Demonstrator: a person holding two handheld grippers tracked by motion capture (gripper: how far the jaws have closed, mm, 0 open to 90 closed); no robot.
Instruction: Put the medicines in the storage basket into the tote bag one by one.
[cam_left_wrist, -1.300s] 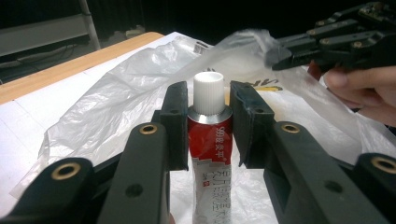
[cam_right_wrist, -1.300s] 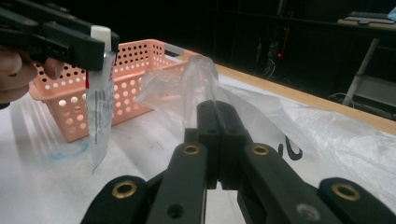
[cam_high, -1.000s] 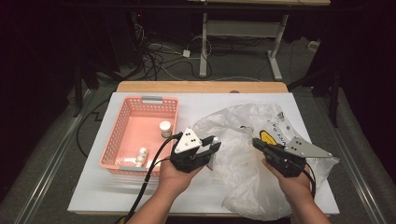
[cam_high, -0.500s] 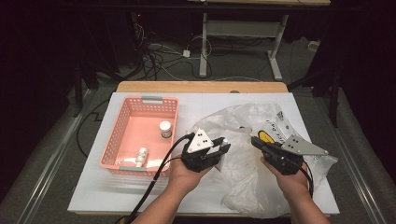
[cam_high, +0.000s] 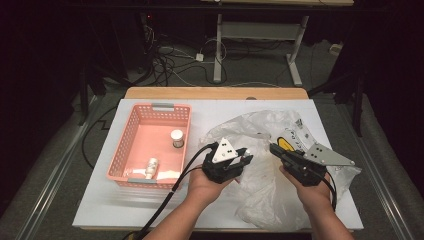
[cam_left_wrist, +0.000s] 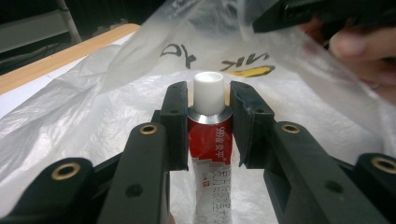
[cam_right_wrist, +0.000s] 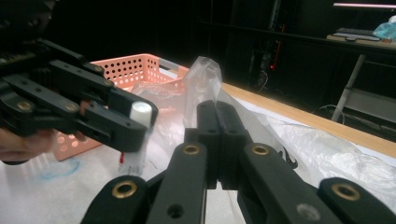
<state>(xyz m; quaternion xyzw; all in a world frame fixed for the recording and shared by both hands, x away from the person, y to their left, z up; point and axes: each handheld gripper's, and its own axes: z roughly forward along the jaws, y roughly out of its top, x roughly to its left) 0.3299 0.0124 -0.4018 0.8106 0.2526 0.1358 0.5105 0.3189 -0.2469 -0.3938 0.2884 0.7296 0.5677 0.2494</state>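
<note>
Left gripper (cam_left_wrist: 206, 126) clamps the red-and-white tube (cam_left_wrist: 208, 140) below its cap; right gripper (cam_right_wrist: 217, 140), jaws closed, pinches the plastic bag (cam_right_wrist: 205, 79) edge, raised mid-table.

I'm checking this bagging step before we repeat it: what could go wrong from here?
The left gripper clamps the red tube just below its white cap; the round, narrow hold may let the tube slip or swivel. The right gripper pinches only a thin fold of the plastic bag, which could slide out or tear, closing the mouth. The tube's cap might also catch on loose film and push the bag along.
</note>
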